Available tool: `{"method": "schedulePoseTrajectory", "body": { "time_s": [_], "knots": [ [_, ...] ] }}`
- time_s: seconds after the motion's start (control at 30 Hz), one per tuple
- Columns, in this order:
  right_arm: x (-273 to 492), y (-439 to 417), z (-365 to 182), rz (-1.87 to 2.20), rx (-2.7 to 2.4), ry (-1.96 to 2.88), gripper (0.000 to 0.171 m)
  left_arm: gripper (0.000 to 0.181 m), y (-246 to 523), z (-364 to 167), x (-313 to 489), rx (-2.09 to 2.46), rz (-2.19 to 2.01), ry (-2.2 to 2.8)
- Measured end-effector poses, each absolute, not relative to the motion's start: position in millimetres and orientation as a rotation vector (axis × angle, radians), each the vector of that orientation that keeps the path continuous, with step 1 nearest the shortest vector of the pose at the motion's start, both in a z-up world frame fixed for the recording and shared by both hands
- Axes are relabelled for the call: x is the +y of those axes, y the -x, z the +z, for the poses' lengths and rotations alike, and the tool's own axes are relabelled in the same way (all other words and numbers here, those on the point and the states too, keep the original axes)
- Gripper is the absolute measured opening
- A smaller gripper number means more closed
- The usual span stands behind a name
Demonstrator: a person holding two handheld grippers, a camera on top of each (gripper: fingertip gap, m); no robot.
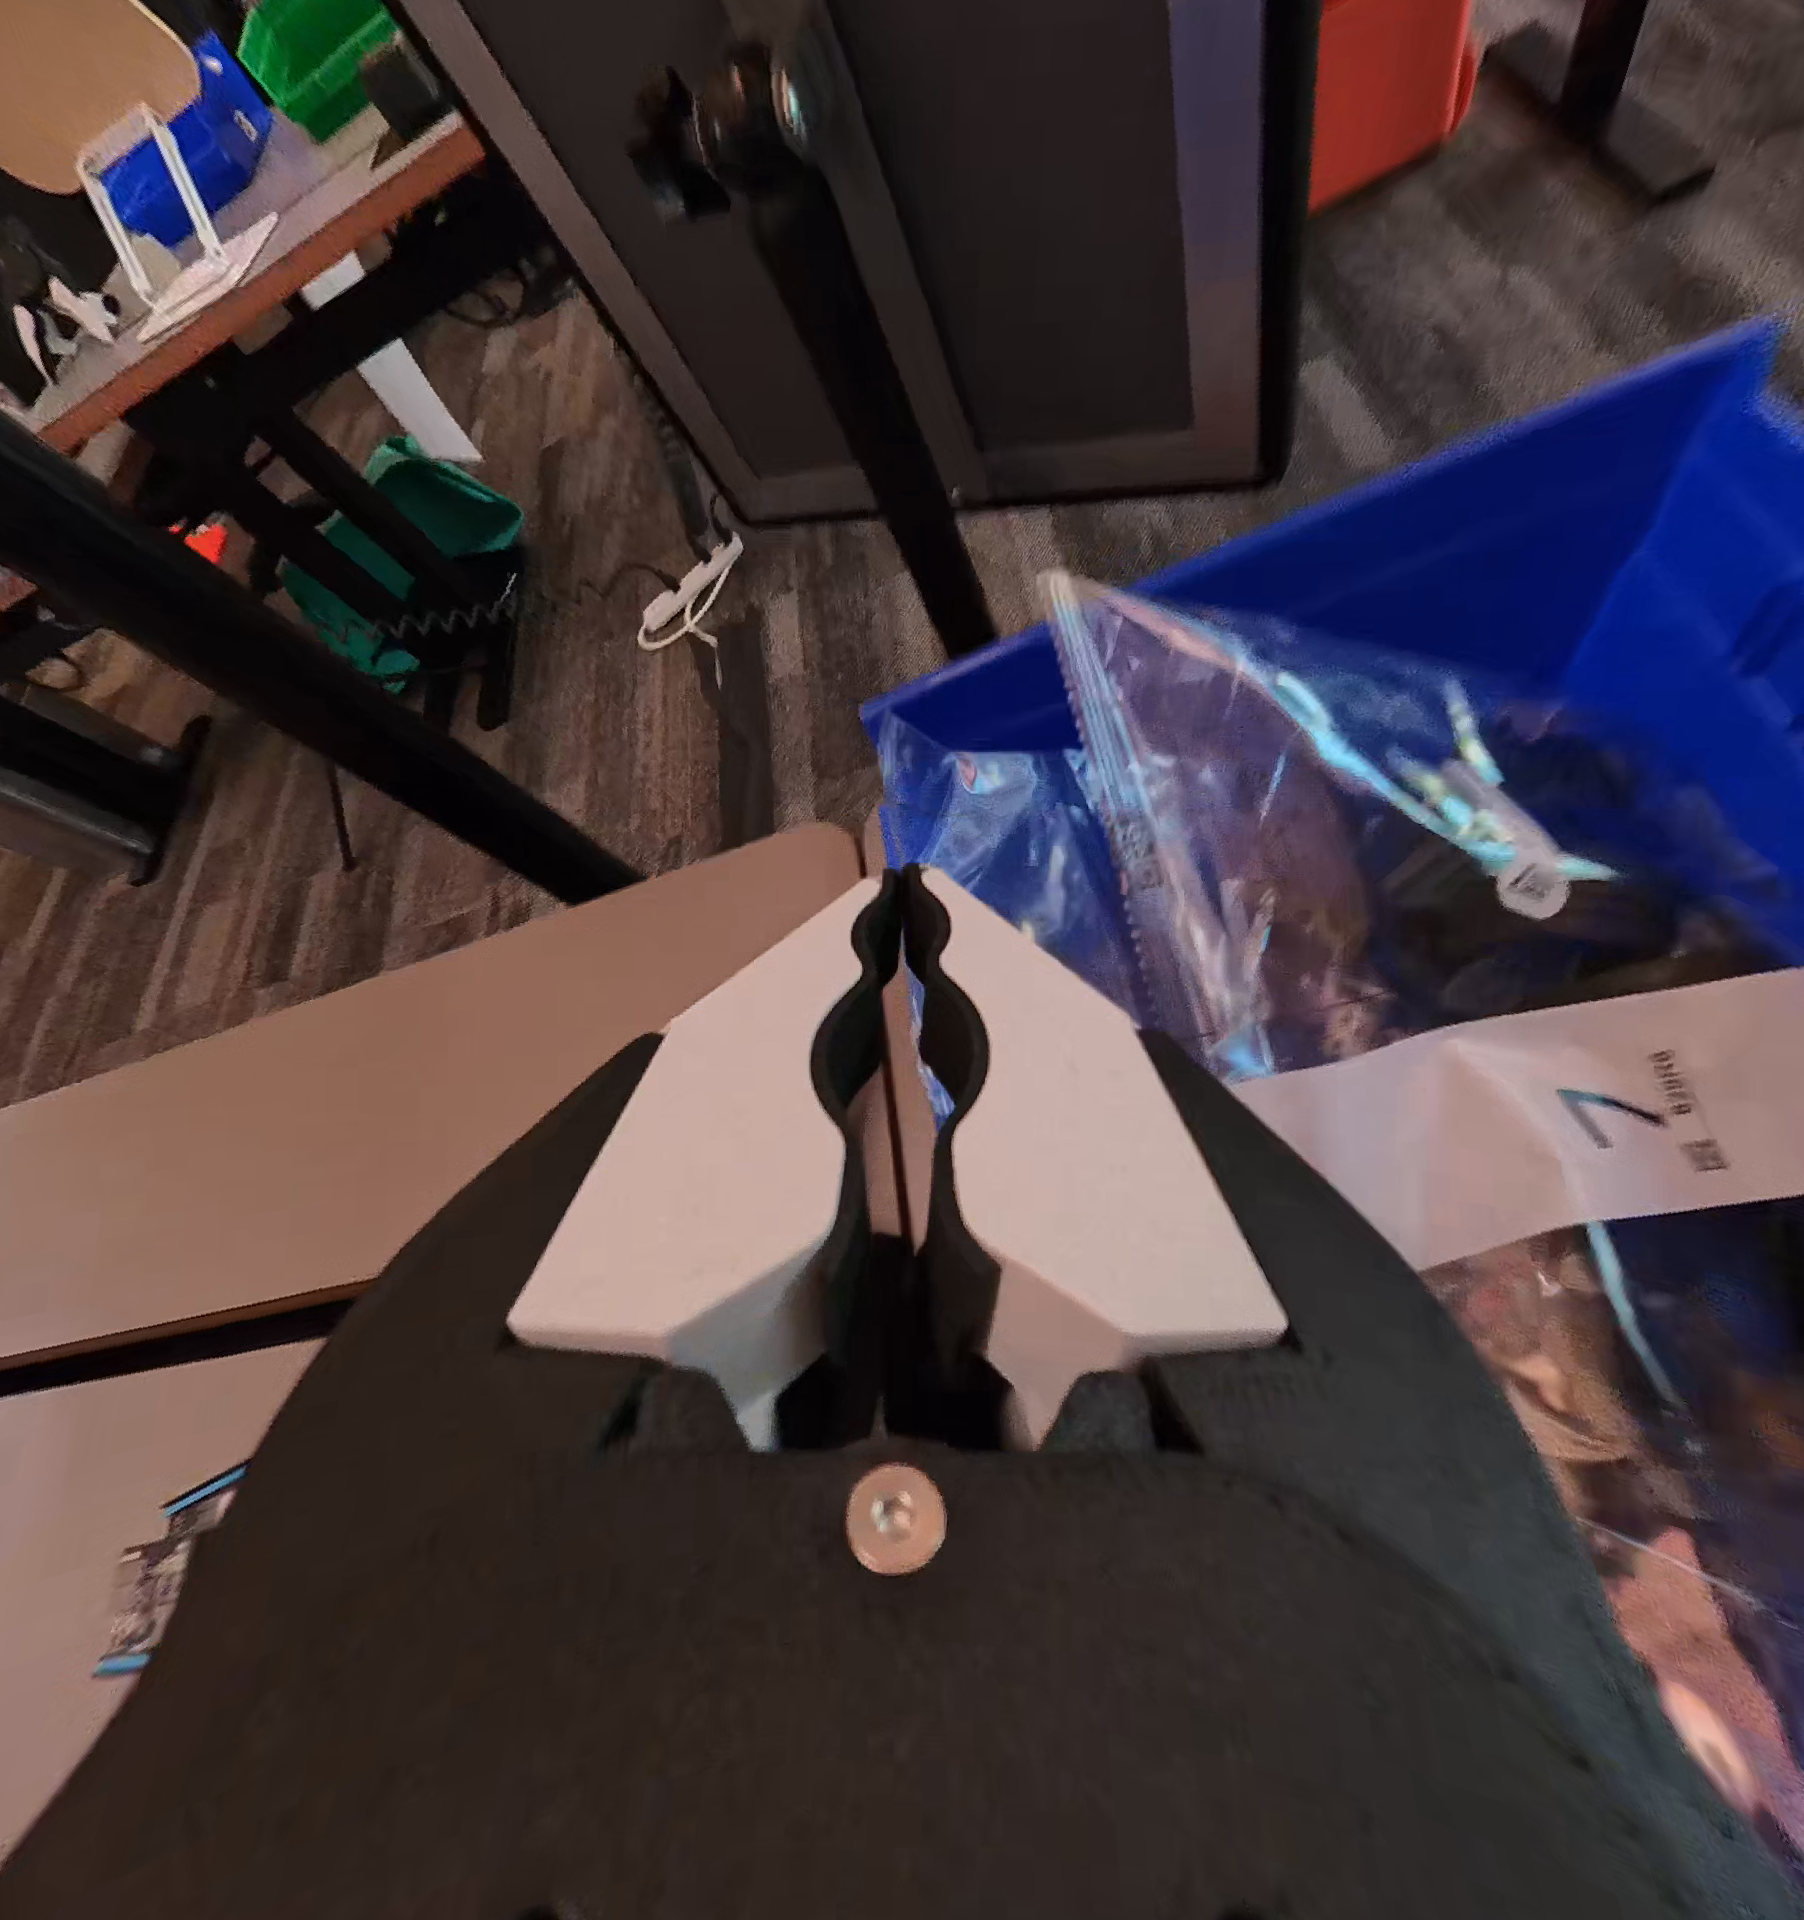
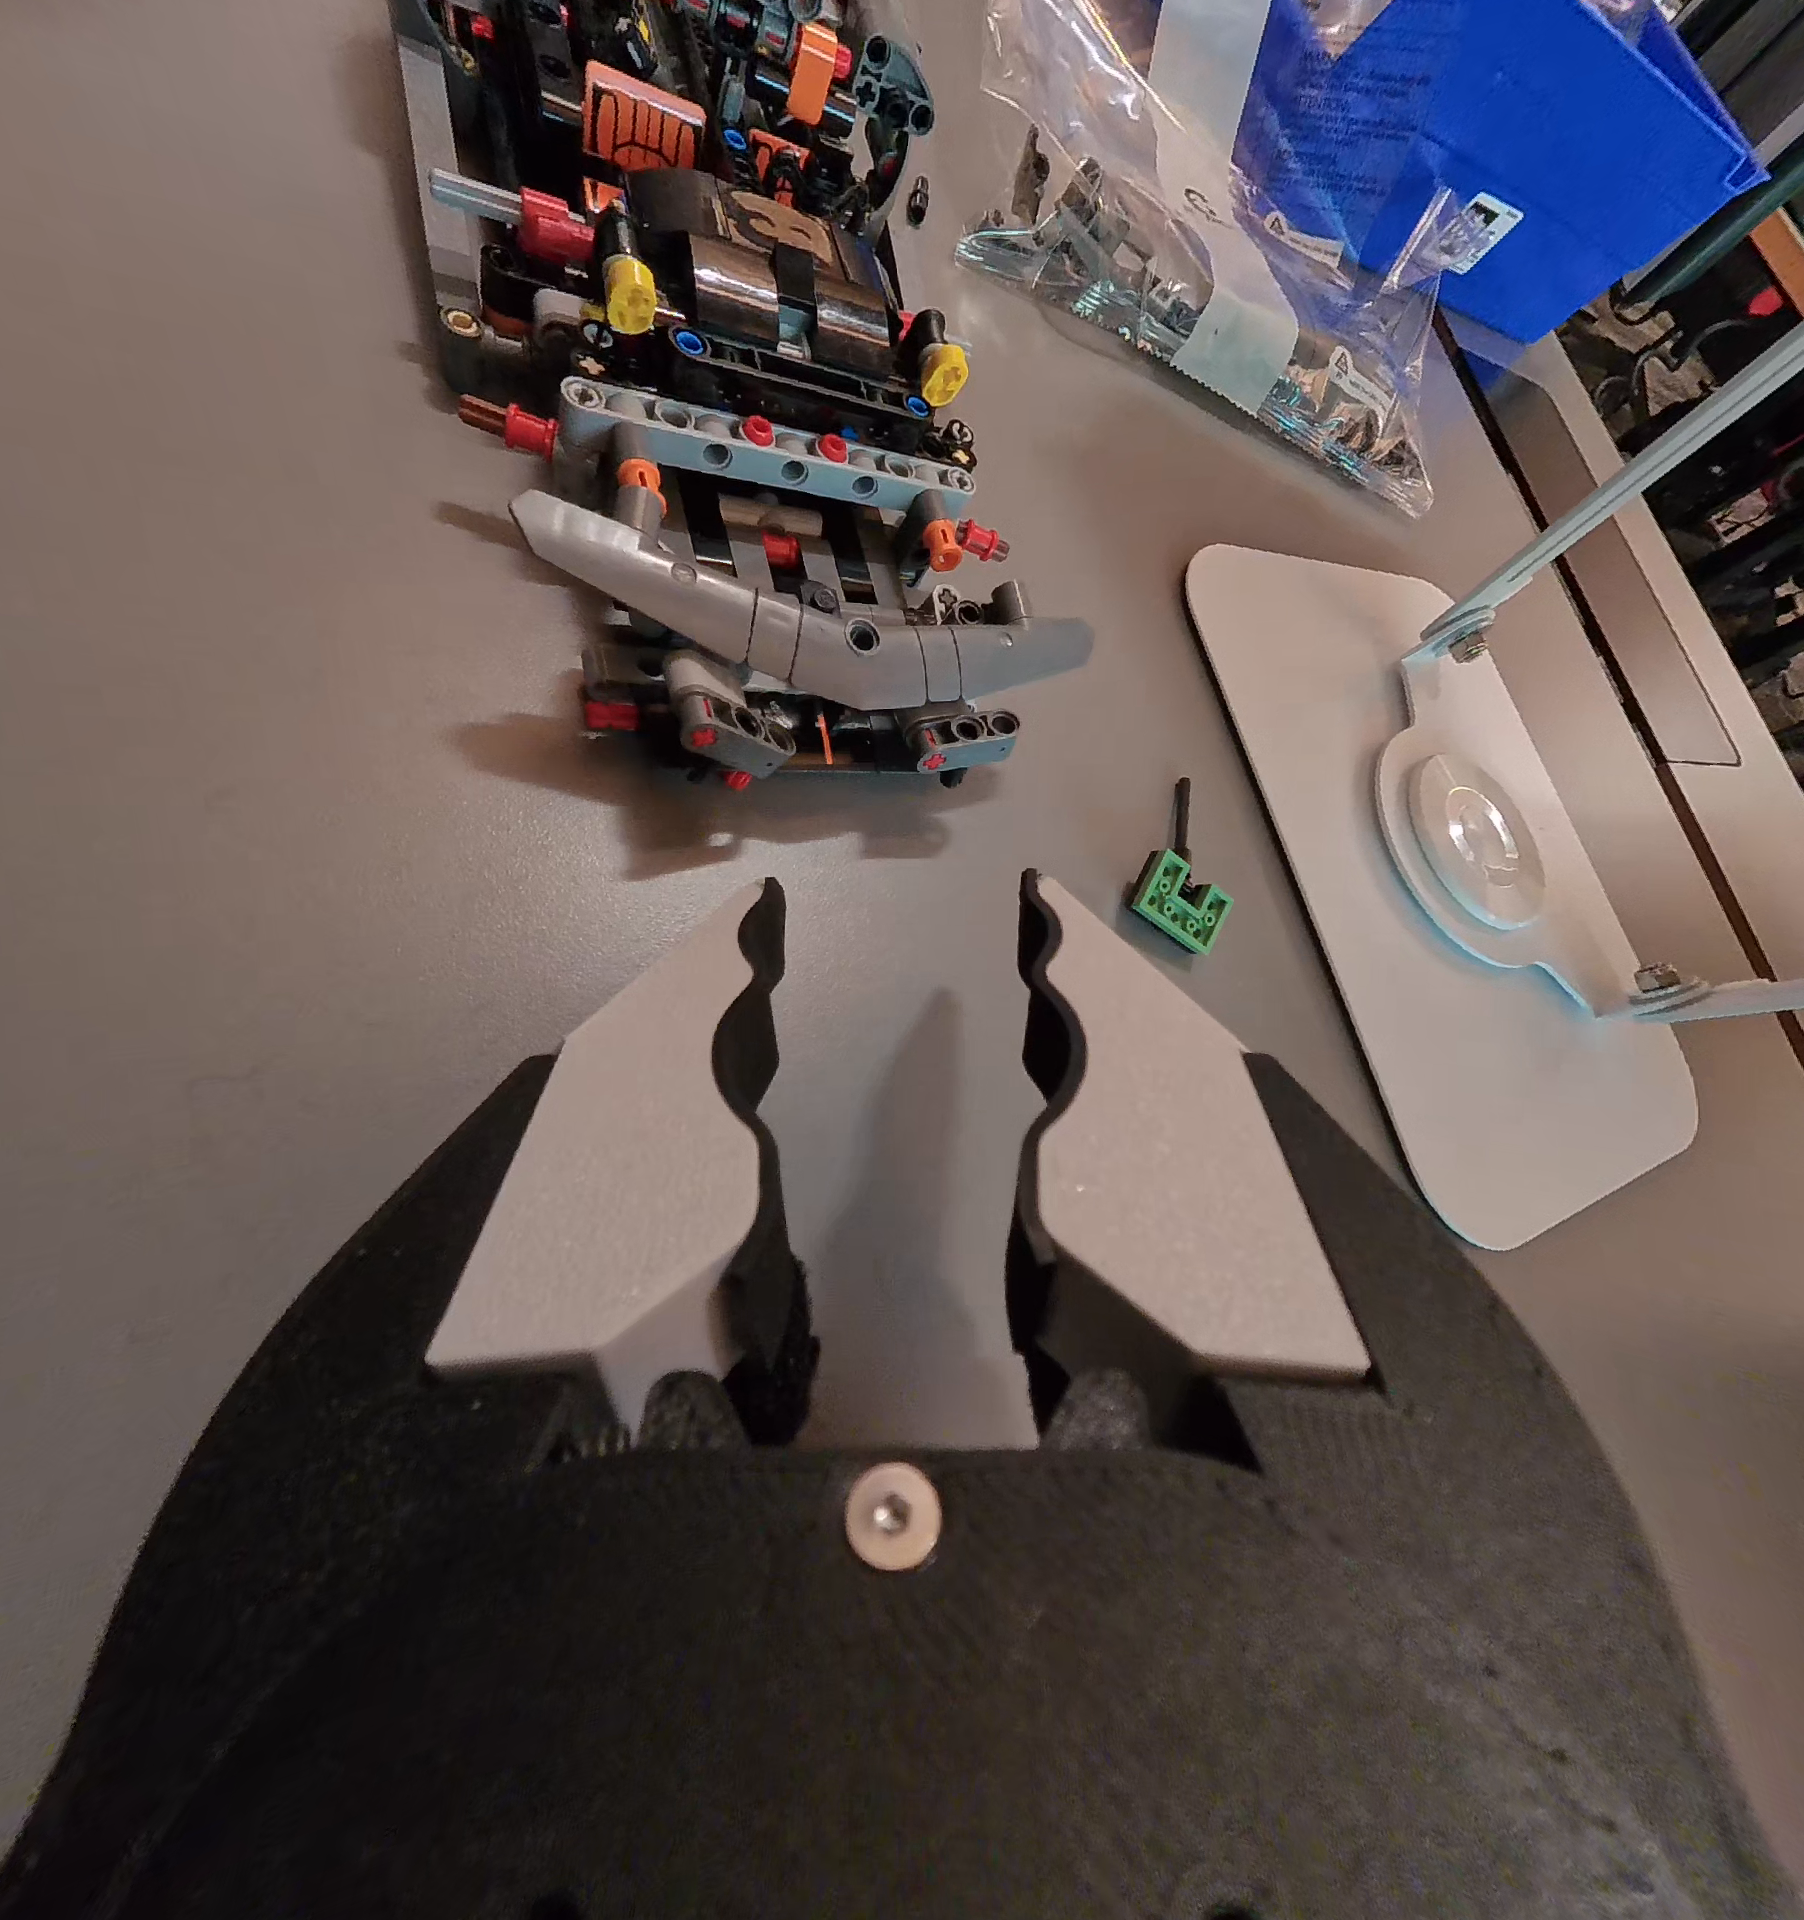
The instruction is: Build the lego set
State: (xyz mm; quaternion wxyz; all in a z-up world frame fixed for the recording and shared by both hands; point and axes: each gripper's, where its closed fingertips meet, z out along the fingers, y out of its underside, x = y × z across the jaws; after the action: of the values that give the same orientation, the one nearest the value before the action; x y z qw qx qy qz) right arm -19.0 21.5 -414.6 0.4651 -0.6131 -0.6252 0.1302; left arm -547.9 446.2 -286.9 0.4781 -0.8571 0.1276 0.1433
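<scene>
Grey bench (image 2: 202, 623) carries a half-built lego model (image 2: 732, 416) at twelve o'clock — stiff but snap-apart, best gripped by its grey beam — right claw (image 2: 898, 894) apart, left claw (image 1: 903, 883) together, seemingly empty.

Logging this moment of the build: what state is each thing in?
left tool: shut, empty
right tool: open, empty
lego model: part-built, on table
green piece: loose on table
parts bag: lying against blue bin
</scene>
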Motion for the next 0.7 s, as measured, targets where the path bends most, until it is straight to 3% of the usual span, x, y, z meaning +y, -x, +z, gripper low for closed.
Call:
{"method": "schedulePoseTrajectory", "body": {
  "time_s": [0.7],
  "knots": [
    [21, 20, -414, 0.320, -1.535, 1.491, 0.047, 0.000, 490, -24, 345, 0.323, 0.435, 1.737]
  ]
}}
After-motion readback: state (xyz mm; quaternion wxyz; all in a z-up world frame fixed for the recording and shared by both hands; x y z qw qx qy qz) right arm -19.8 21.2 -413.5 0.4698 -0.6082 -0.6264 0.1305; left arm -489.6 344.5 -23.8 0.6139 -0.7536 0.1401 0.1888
